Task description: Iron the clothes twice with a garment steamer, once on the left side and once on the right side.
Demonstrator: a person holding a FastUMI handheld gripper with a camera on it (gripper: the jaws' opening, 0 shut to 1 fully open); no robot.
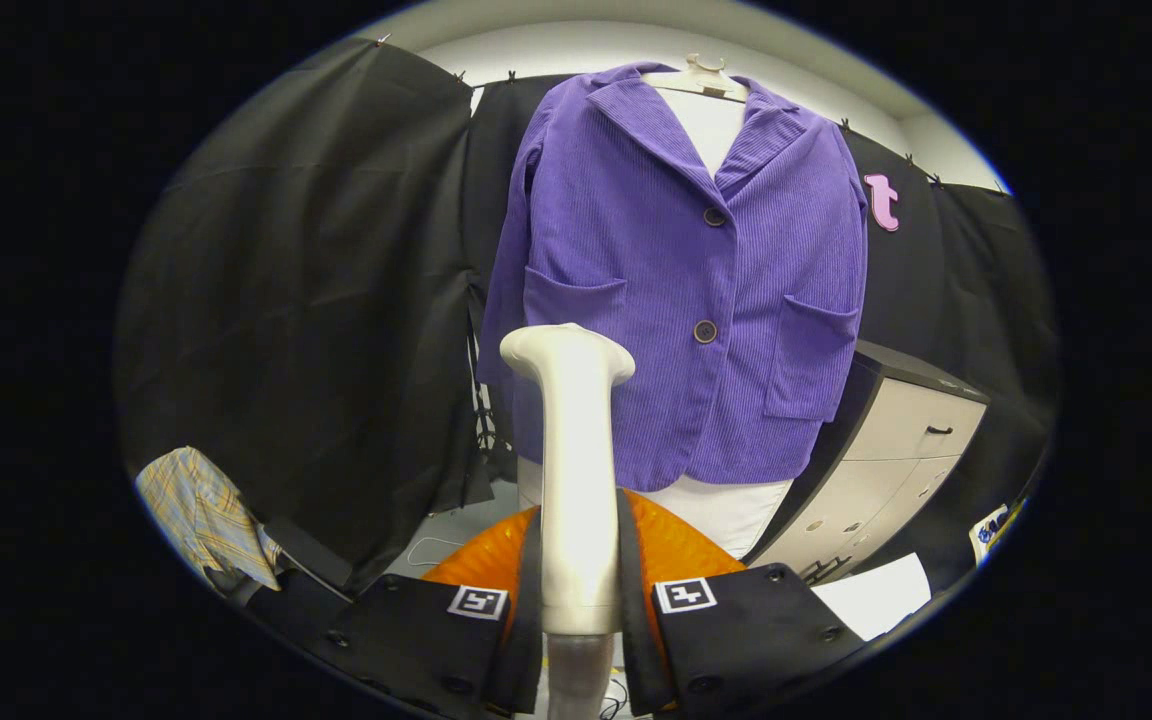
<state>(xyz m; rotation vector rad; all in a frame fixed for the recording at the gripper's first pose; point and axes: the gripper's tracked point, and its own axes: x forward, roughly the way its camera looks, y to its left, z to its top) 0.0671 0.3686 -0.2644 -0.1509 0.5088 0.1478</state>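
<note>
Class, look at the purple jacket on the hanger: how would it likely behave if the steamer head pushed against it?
The purple jacket hangs free from a hanger, so it would probably swing away. Its ribbed cloth looks soft, likely to fold under the steamer, on which the gripper is shut.

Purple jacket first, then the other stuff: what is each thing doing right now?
Purple jacket: hanging on a hanger, buttoned shut, beyond the fingers.
Garment steamer: upright between the fingers, its head in front of the jacket's lower part.
Claw: shut on the steamer's handle, a finger pressing each side.
Cabinet: drawers closed.
Plaid cloth: crumpled, lying off to the side.
</note>
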